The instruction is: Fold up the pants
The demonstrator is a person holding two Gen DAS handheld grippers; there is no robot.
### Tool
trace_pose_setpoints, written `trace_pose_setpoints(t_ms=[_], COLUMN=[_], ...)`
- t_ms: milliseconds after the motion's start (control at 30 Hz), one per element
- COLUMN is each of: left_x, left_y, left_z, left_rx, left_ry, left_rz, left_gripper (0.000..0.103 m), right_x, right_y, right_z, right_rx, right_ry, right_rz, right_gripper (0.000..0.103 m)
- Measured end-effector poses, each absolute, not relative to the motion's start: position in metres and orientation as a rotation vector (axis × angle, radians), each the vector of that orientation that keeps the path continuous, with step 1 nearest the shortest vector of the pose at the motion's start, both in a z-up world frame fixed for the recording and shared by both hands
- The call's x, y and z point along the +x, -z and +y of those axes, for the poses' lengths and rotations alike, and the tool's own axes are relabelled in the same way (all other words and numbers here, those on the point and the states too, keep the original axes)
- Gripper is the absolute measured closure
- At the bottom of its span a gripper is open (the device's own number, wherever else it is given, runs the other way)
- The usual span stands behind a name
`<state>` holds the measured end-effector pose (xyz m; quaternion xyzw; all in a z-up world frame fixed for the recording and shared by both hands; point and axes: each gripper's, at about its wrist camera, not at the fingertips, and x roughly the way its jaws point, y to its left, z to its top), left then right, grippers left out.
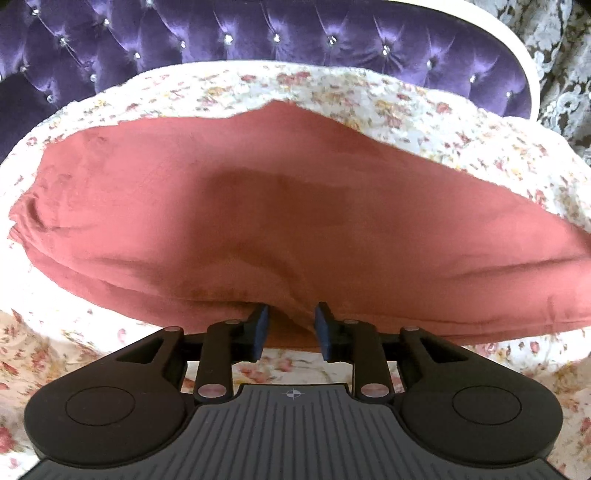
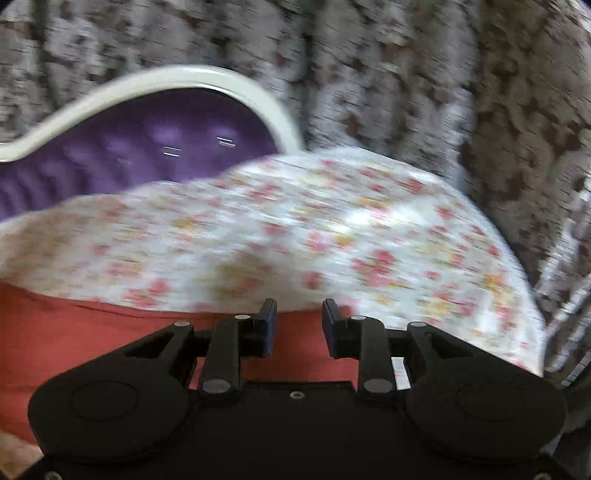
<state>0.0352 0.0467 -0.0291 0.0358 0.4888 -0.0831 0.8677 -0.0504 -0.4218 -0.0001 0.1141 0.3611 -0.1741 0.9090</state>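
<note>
Rust-red pants point(image 1: 280, 221) lie spread across a floral bedsheet point(image 1: 406, 107), folded lengthwise with a doubled near edge. My left gripper point(image 1: 291, 323) is open, its blue-padded fingers point(image 1: 261, 328) either side of a bump in the pants' near edge, not closed on it. In the right wrist view, which is motion-blurred, my right gripper point(image 2: 299, 317) is open and empty, hovering over the pants point(image 2: 92, 332) near their edge against the sheet point(image 2: 332, 229).
A purple tufted headboard point(image 1: 258, 33) with a white frame point(image 2: 166, 79) stands behind the bed. Patterned grey-brown curtains point(image 2: 480, 110) hang to the right. The bed's right edge drops off near the curtains.
</note>
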Motion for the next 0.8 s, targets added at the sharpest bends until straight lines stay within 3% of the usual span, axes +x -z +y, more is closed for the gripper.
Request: trace_pose_setpoints(t_ms=[333,667,800], left_x=[0.088,0.121,0.125], left_y=[0.002,0.015,0.020], left_z=[0.143,0.221,0.237], left_rx=[0.033,-0.090,-0.126], left_ry=[-0.062,-0.172,-0.176], left_rz=[0.992,1.077,1.078], left_gripper=[0.069,0.067,0.060], right_x=[-0.004,0.017,0.010], right_y=[-0.014,0.013,0.026], right_z=[-0.260,-0.087,-0.045], right_rx=[0.129,-0.065,-0.221], right_ry=[-0.108,-0.514,-0.592], right_rz=[0.722,0.716,0.679], right_gripper=[0.064,0.064,0.065])
